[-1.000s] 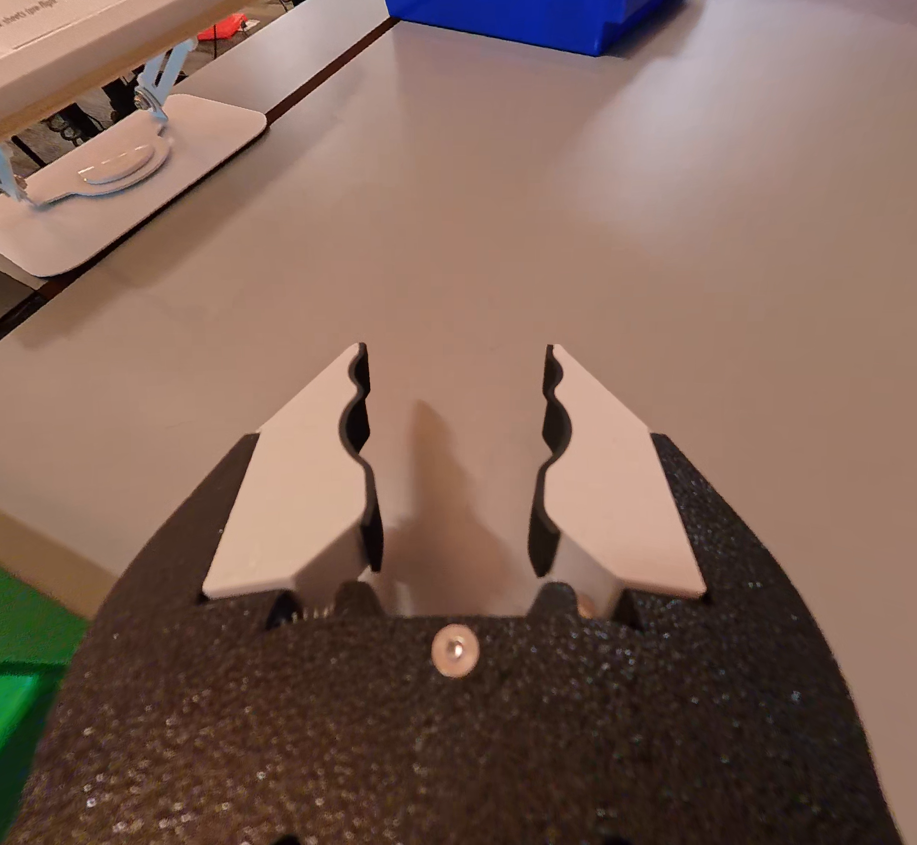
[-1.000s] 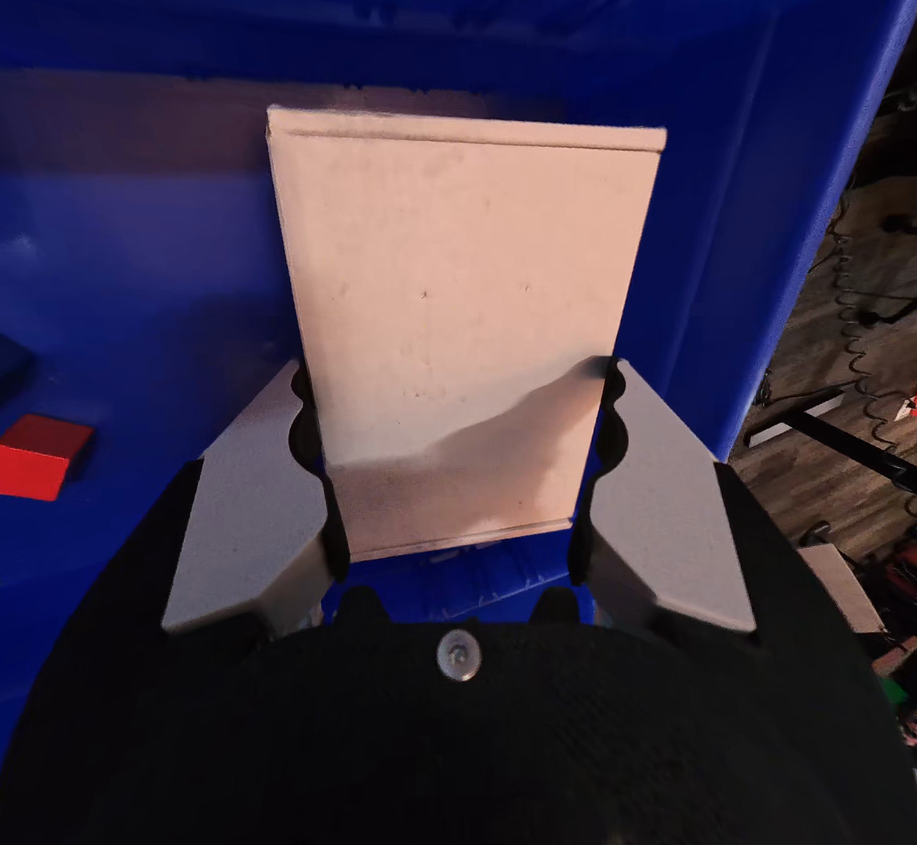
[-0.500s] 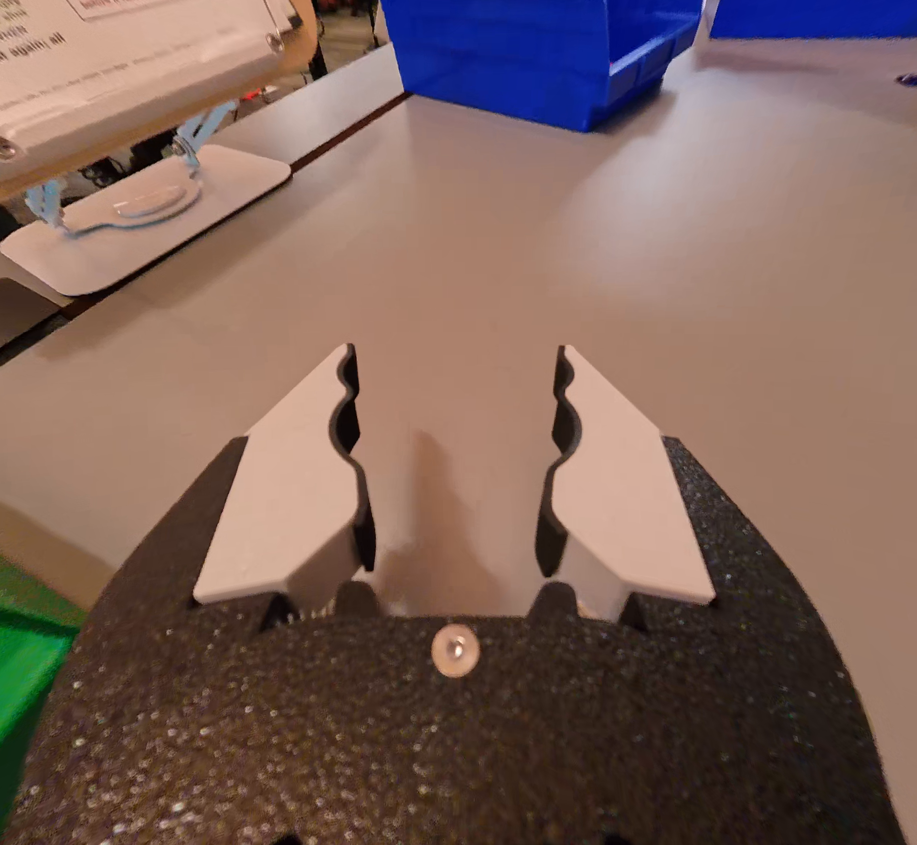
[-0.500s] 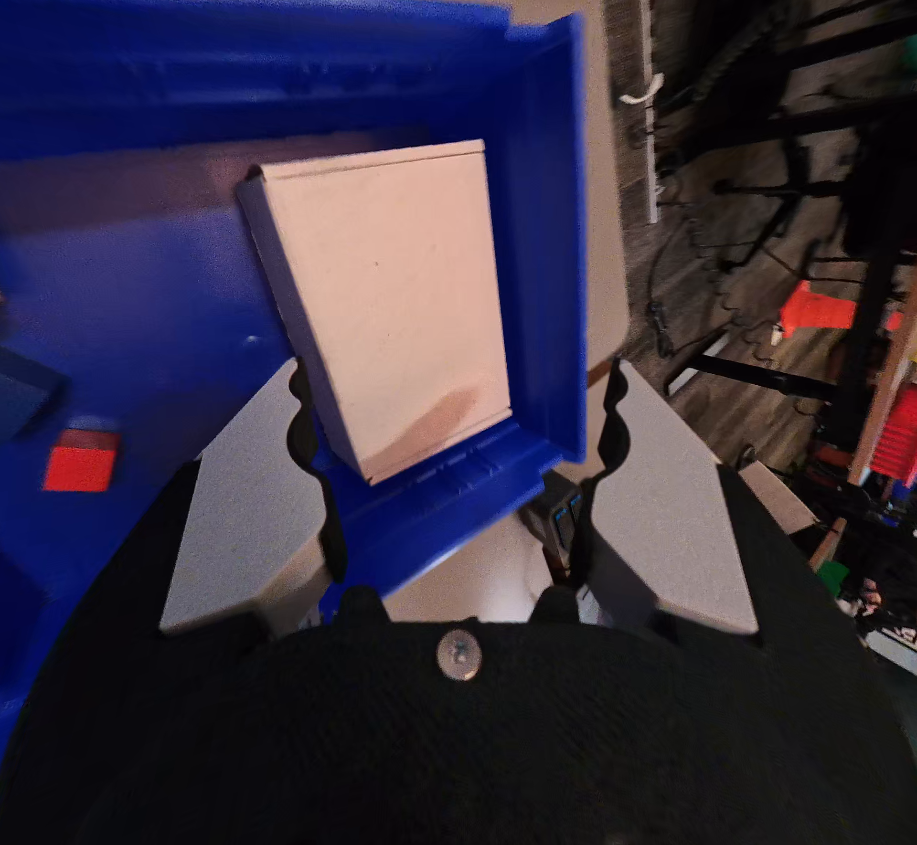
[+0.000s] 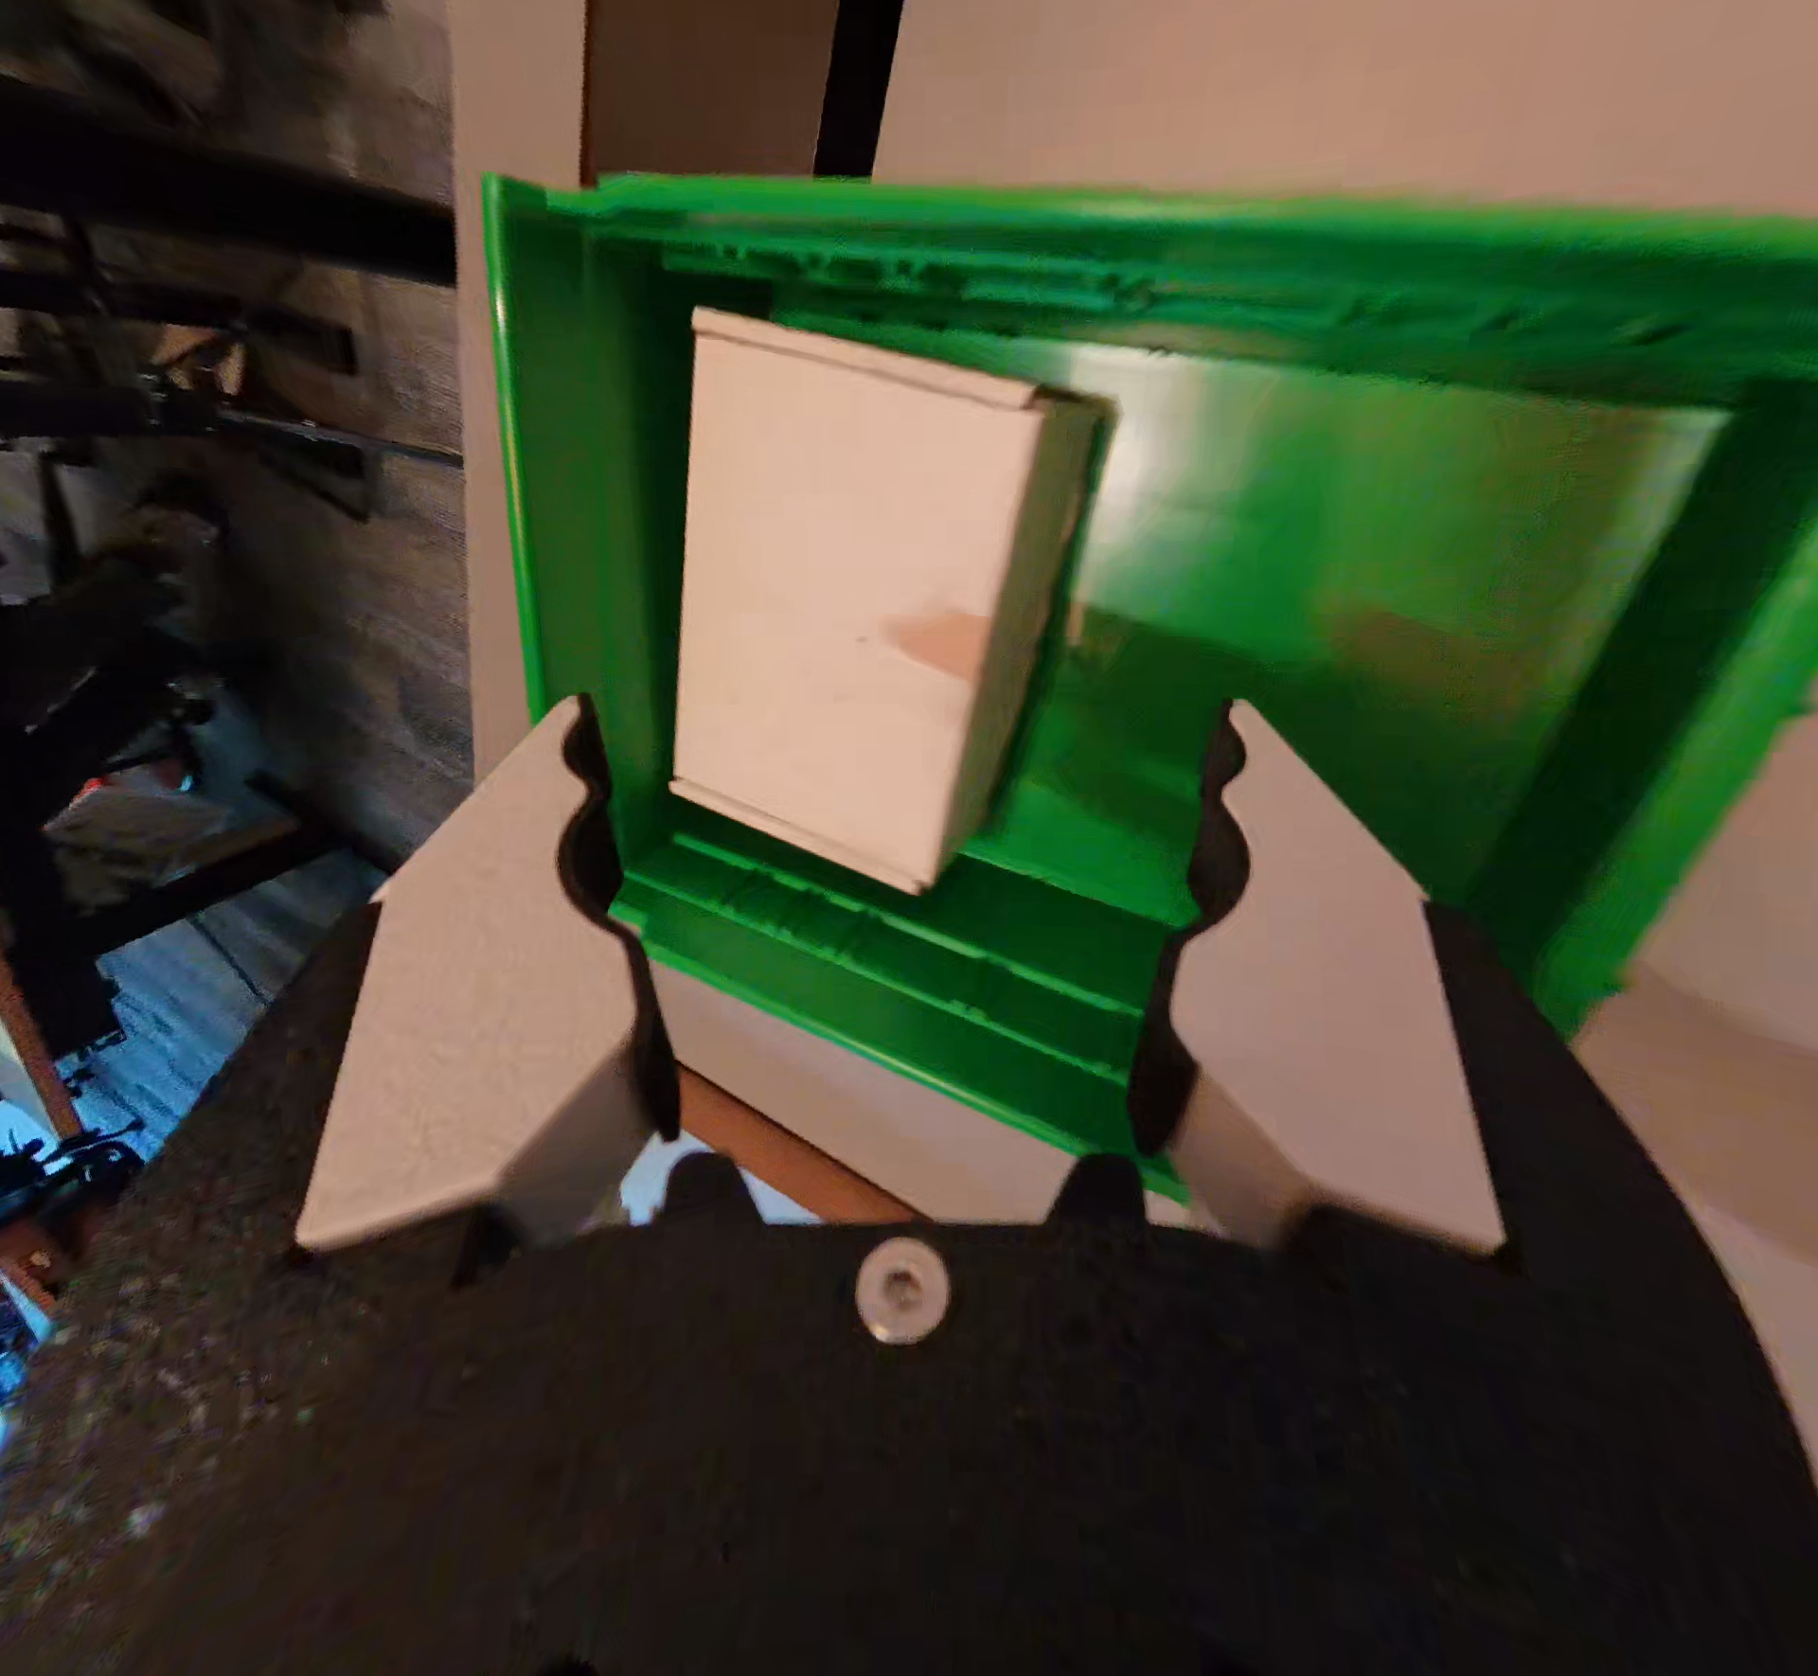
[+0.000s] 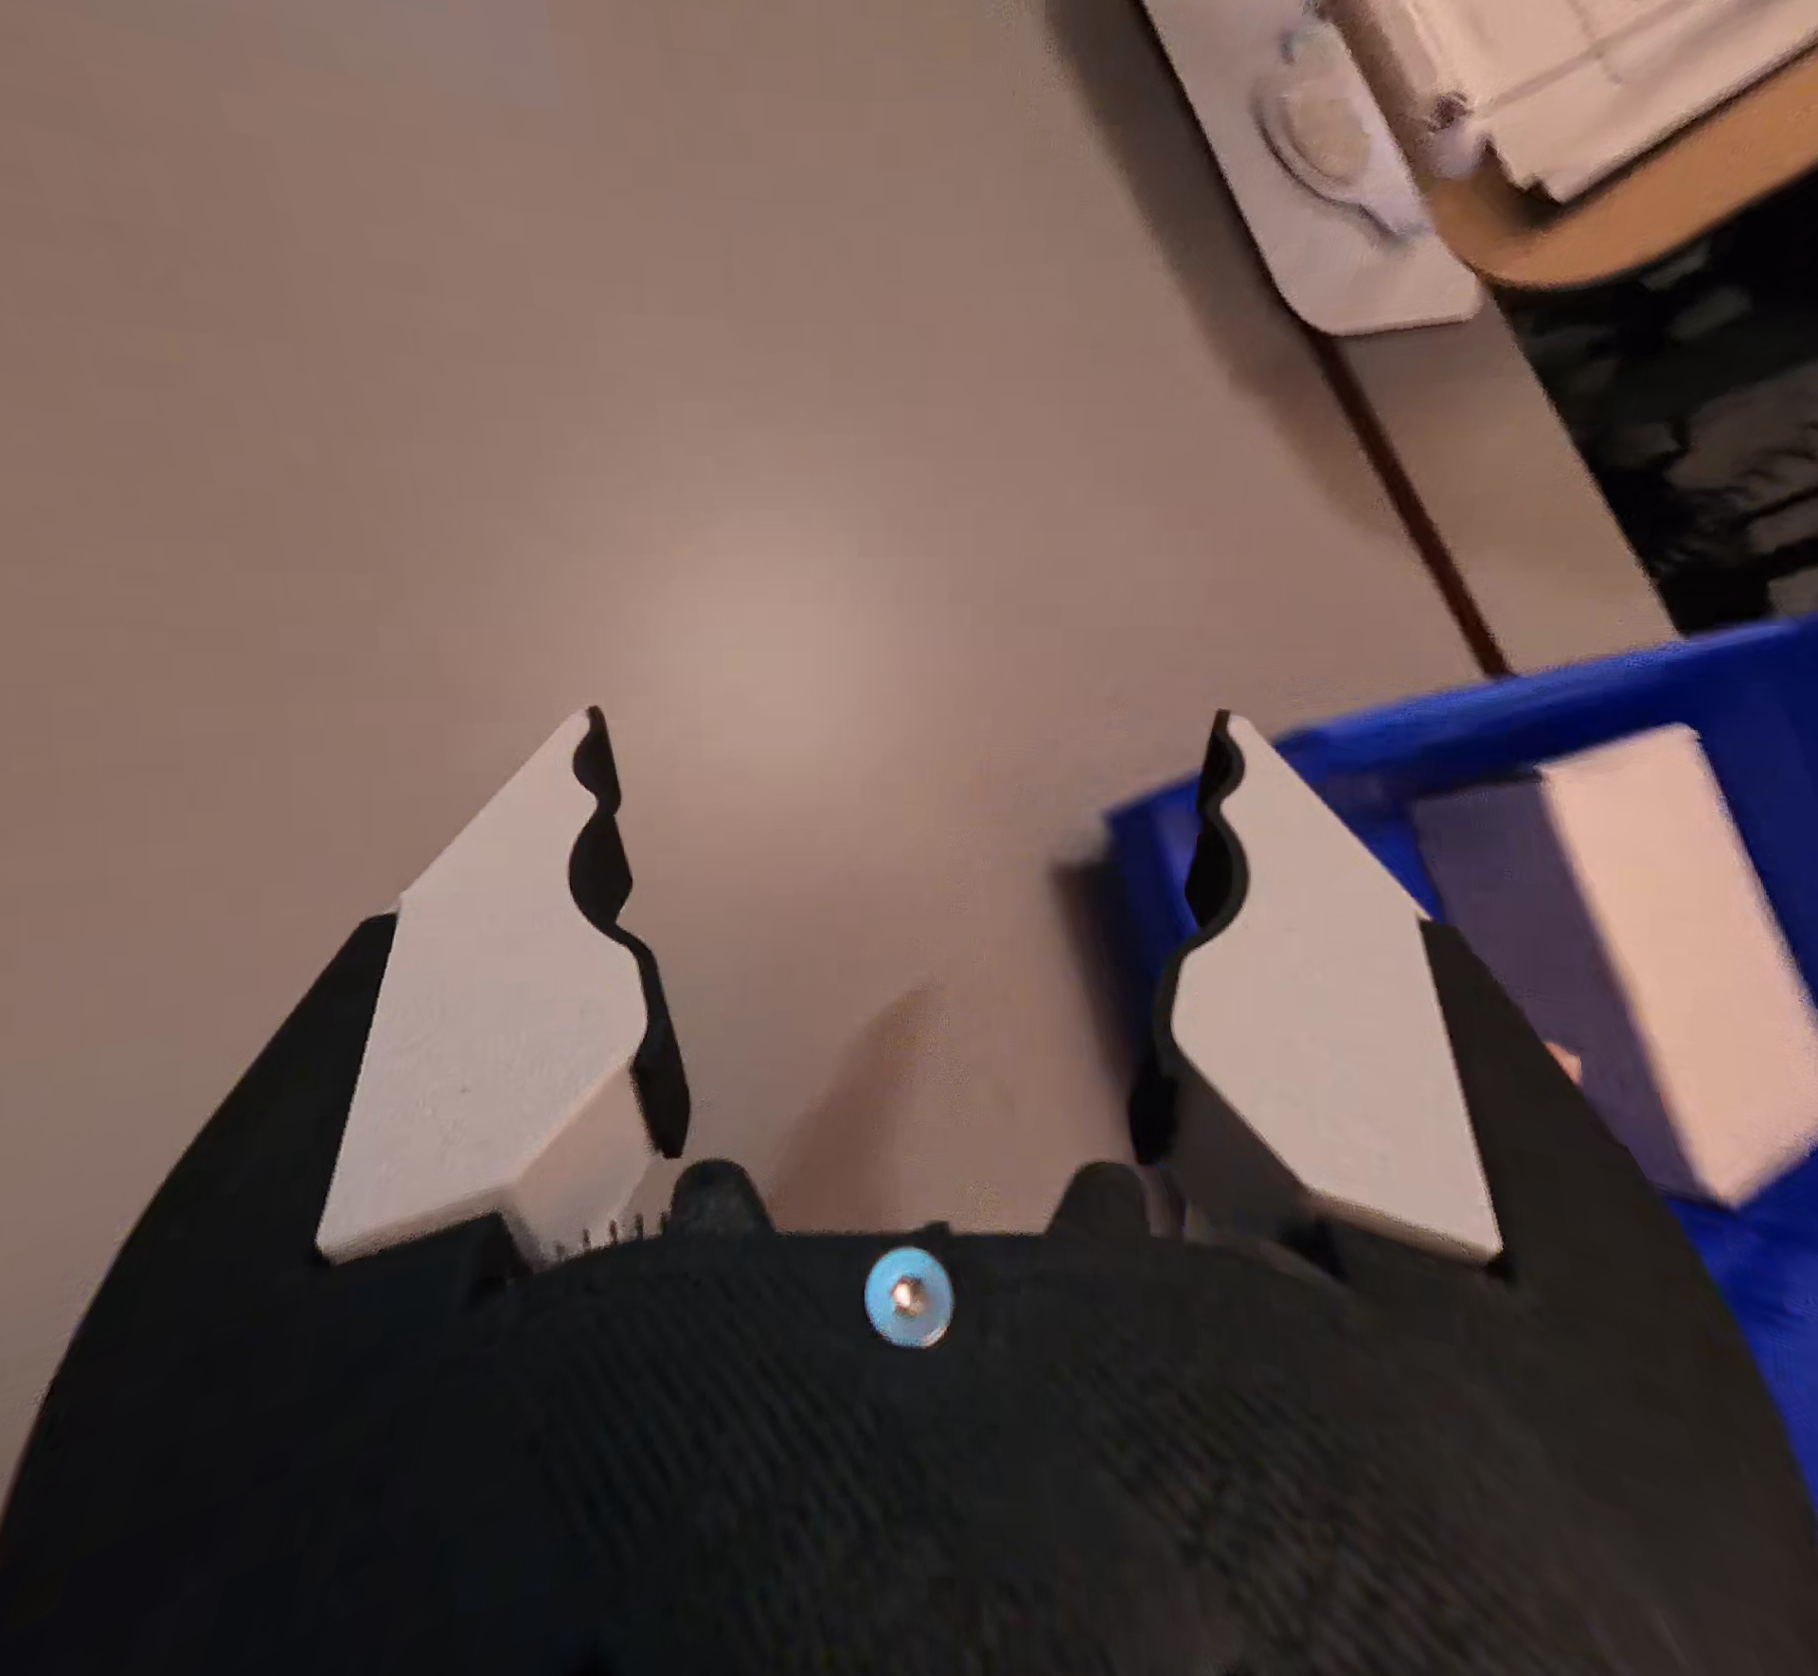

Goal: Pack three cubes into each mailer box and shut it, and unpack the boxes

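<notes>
In the left wrist view a shut white mailer box [image 5: 846, 586] lies in the left part of a green bin [image 5: 1377, 547]. My left gripper [image 5: 900, 714] is open and empty, held above the bin's near side, apart from the box. In the right wrist view my right gripper [image 6: 905, 724] is open and empty over the bare grey table [image 6: 590, 350]. A second white mailer box [image 6: 1663, 940] lies in a blue bin [image 6: 1328, 763] at the right, behind the right finger. No cubes show.
A paper sheet on a clipboard stand [image 6: 1535, 25] with a white base plate [image 6: 1318, 183] stands beyond the table's far edge. The green bin sits at the table's left edge, with dark floor and frames [image 5: 197, 547] beyond it.
My left gripper has swung from the bare table to above the green bin and its box, opening wider. My right gripper has left the blue bin and its box and now faces the table.
</notes>
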